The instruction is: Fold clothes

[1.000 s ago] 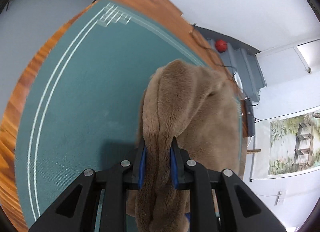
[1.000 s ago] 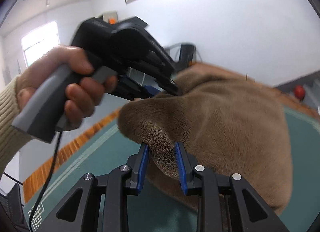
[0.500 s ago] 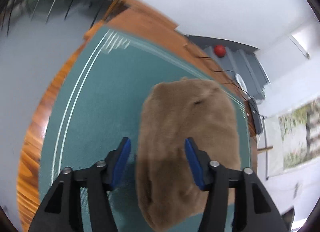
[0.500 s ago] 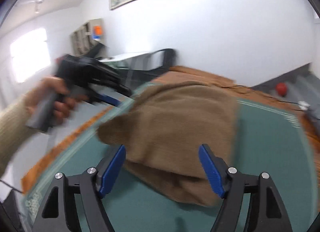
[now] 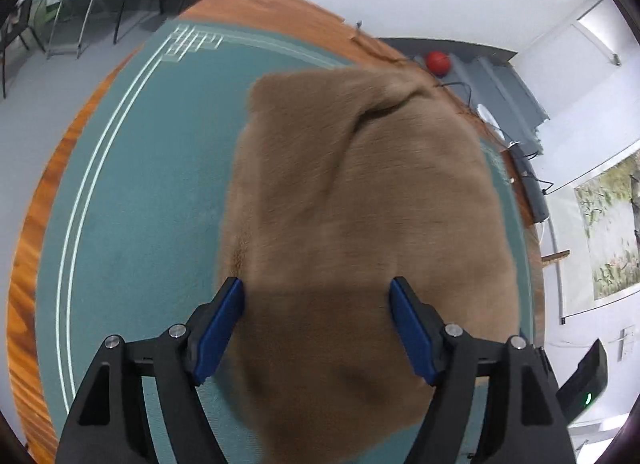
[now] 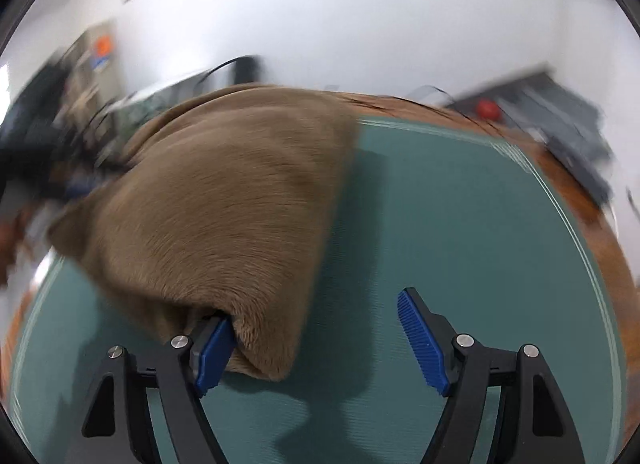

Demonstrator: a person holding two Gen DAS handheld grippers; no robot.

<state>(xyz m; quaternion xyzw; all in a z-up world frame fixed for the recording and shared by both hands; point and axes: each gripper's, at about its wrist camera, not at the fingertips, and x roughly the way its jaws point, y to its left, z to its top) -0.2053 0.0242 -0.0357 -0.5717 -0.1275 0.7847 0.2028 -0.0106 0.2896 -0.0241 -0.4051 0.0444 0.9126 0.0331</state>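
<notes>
Brown fleece garment (image 5: 360, 223) lies folded on our green worktop (image 5: 140, 203), between the released left gripper (image 5: 318, 328) fingers; right gripper (image 6: 312, 340) likewise released; perhaps only tidying remains.

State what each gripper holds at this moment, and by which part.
Nothing is held. The left gripper and right gripper are both open; the brown fleece garment lies folded on the green mat.
</notes>
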